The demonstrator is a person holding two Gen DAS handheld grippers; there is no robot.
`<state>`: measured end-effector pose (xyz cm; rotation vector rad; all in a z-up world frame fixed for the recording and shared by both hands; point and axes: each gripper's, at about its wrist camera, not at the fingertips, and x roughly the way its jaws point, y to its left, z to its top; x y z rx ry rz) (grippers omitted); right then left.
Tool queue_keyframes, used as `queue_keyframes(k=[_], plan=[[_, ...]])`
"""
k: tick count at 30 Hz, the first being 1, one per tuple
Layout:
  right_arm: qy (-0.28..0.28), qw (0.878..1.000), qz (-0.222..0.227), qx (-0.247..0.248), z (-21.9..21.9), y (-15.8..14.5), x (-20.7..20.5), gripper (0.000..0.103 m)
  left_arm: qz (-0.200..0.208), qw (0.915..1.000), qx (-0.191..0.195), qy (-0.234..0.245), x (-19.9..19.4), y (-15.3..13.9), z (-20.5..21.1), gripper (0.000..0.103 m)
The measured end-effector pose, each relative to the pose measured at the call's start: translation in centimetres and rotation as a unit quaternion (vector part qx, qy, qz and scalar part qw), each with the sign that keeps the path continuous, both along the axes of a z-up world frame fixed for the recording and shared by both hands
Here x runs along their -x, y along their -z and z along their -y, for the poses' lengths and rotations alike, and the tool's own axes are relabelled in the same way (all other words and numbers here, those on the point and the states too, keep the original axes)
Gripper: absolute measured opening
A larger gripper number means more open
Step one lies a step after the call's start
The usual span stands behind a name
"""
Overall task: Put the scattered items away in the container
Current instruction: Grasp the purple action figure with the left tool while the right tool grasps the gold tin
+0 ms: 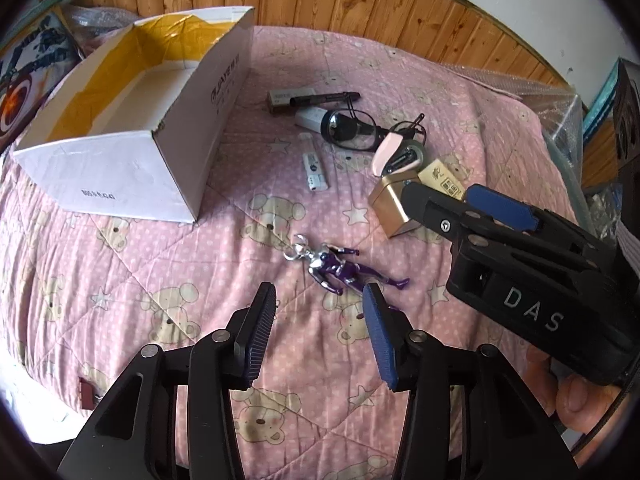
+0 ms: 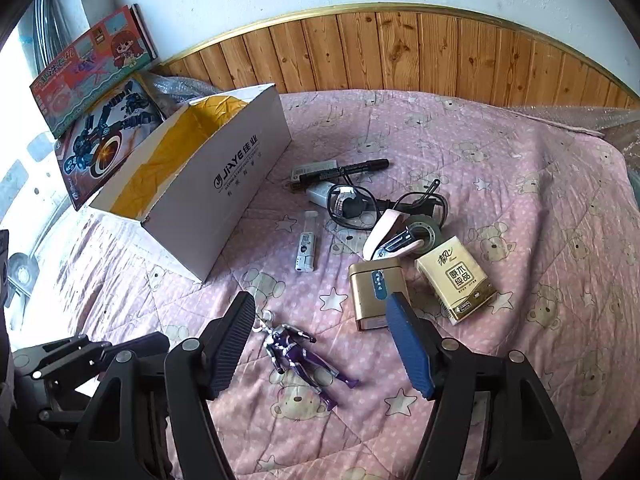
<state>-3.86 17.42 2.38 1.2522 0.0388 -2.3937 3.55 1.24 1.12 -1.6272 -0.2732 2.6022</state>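
A white cardboard box [image 1: 120,168] [image 2: 224,208] with a yellow lining stands open on the pink bear quilt. A purple and silver toy figure [image 1: 340,270] [image 2: 296,352] lies flat just ahead of my left gripper [image 1: 320,300], which is open and holds nothing. My right gripper [image 2: 320,304] [image 1: 444,198] is also open, hovering over the figure and a gold tin [image 2: 372,292] [image 1: 390,208]. Beyond lie a tissue pack [image 2: 456,280], a pink stapler [image 2: 384,236], a tape roll [image 2: 424,232], glasses [image 2: 352,204], a black marker [image 2: 344,170] and a small white stick [image 2: 306,250].
Wood panelling [image 2: 400,48] runs behind the bed. Toy boxes [image 2: 92,80] lean at the far left behind the cardboard box. Bubble wrap [image 1: 556,100] lies at the quilt's right edge. A person's fingers [image 1: 576,400] grip the right tool. My left gripper [image 2: 120,350] shows at the lower left.
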Motion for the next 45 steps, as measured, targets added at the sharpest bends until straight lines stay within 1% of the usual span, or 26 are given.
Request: queue_keyframes(k=[1, 5, 10, 12, 13, 14, 15, 20, 23, 25, 29, 31, 34, 35, 36, 38, 40, 41, 42, 43, 45], plan=[[0.002, 1.0, 0.006, 0.0, 0.4, 0.1, -0.4, 0.069, 0.001, 1.0, -0.005, -0.002, 0.1, 0.5, 0.1, 0.048], [0.016, 1.0, 0.026, 0.003, -0.4, 1.4, 0.5, 0.069, 0.02, 0.999, -0.037, -0.011, 1.0, 2.7, 0.2, 0.048], [0.064, 0.995, 0.066, 0.033, -3.9, 2.0, 1.9, 0.069, 0.029, 0.9981, -0.052, -0.013, 2.1, 4.6, -0.1, 0.048], [0.079, 0.993, 0.08, 0.046, -5.2, 2.6, 2.3, 0.071, 0.035, 0.9974, -0.061, -0.016, 2.5, 5.3, -0.2, 0.049], [0.079, 0.991, 0.092, 0.057, -5.6, 2.9, 2.5, 0.071, 0.038, 0.9971, -0.065, -0.016, 2.7, 5.6, -0.3, 0.049], [0.075, 0.991, 0.093, 0.065, -5.8, 3.2, 2.6, 0.072, 0.04, 0.9969, -0.067, -0.013, 2.9, 5.9, -0.6, 0.05], [0.069, 0.991, 0.097, 0.064, -5.8, 3.5, 2.8, 0.072, 0.041, 0.9968, -0.068, -0.01, 3.2, 6.1, -0.8, 0.05], [0.021, 0.993, 0.113, 0.036, -4.6, 4.8, 3.5, 0.072, 0.044, 0.9971, -0.061, -0.008, 4.2, 7.3, -1.6, 0.051], [-0.013, 0.994, 0.111, 0.0, -3.0, 5.0, 4.4, 0.072, 0.042, 0.9979, -0.047, -0.015, 4.7, 8.2, -1.6, 0.051], [-0.031, 0.993, 0.107, -0.029, -2.1, 5.6, 5.1, 0.072, 0.03, 0.9983, -0.047, -0.017, 4.8, 8.3, -1.5, 0.052], [-0.064, 0.987, 0.115, -0.089, -0.3, 7.9, 6.6, 0.072, 0.02, 0.9982, -0.053, -0.018, 5.1, 8.5, -1.4, 0.056], [-0.069, 0.986, 0.117, -0.092, 0.0, 8.7, 7.0, 0.072, 0.015, 0.9984, -0.052, -0.017, 5.2, 8.5, -1.5, 0.057], [-0.066, 0.987, 0.126, -0.077, -0.3, 9.3, 7.3, 0.071, 0.014, 0.9985, -0.049, -0.02, 5.8, 8.4, -1.7, 0.058], [-0.064, 0.987, 0.126, -0.074, -0.3, 9.3, 7.4, 0.066, 0.014, 0.9986, -0.047, -0.02, 6.1, 8.4, -1.9, 0.058], [-0.063, 0.987, 0.126, -0.073, -0.4, 9.3, 7.4, 0.06, 0.014, 0.9987, -0.045, -0.02, 6.2, 8.4, -2.1, 0.058], [-0.059, 0.988, 0.128, -0.068, -0.7, 9.2, 7.6, 0.053, 0.009, 0.9987, -0.048, -0.017, 6.4, 8.3, -2.5, 0.058], [-0.057, 0.988, 0.13, -0.063, -0.9, 9.2, 7.6, 0.053, 0.007, 0.9985, -0.053, -0.006, 6.5, 8.5, -2.8, 0.056], [-0.056, 0.988, 0.129, -0.062, -0.9, 9.2, 7.6, 0.053, 0.004, 0.9989, -0.047, -0.003, 6.4, 8.5, -3.0, 0.054], [-0.055, 0.988, 0.129, -0.06, -0.9, 9.2, 7.6, 0.053, 0.002, 0.9991, -0.043, 0.004, 6.5, 8.4, -3.3, 0.048], [-0.054, 0.988, 0.13, -0.058, -1.0, 9.1, 7.6, 0.053, 0.001, 0.9991, -0.042, 0.011, 6.5, 8.4, -3.5, 0.047], [-0.05, 0.989, 0.131, -0.052, -1.2, 9.1, 7.5, 0.053, 0.001, 0.9988, -0.046, 0.015, 6.7, 8.3, -3.7, 0.038]])
